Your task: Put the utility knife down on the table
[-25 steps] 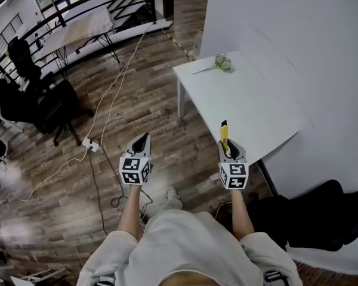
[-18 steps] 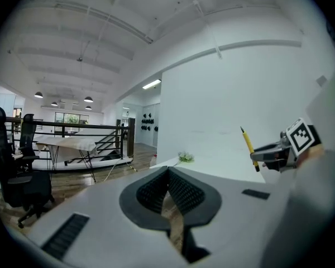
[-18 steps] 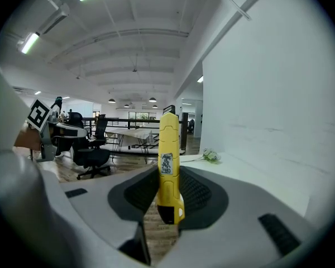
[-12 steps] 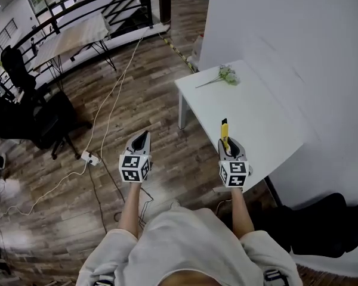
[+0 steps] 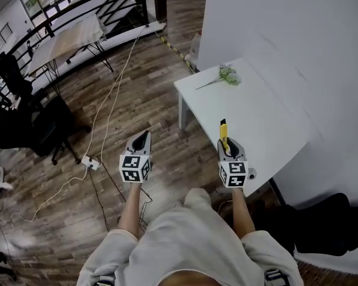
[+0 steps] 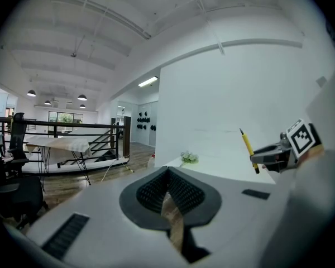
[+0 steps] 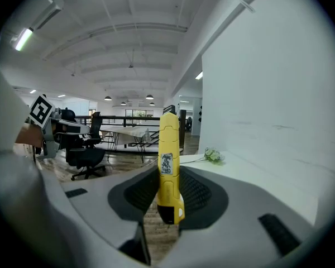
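Open-plan office: black swivel chairs (image 5: 30, 121), a trestle table (image 5: 65, 37), trailing power strip (image 5: 90, 162).

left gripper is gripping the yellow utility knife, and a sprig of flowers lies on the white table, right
Wrong hand. The right gripper is gripping the yellow utility knife, as the right gripper view shows. The left gripper has nothing between its jaws. The rest stands: the sprig of flowers lies on the white table.

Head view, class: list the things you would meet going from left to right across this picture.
Black office chair → white power strip on the floor → left gripper → yellow utility knife → black bag
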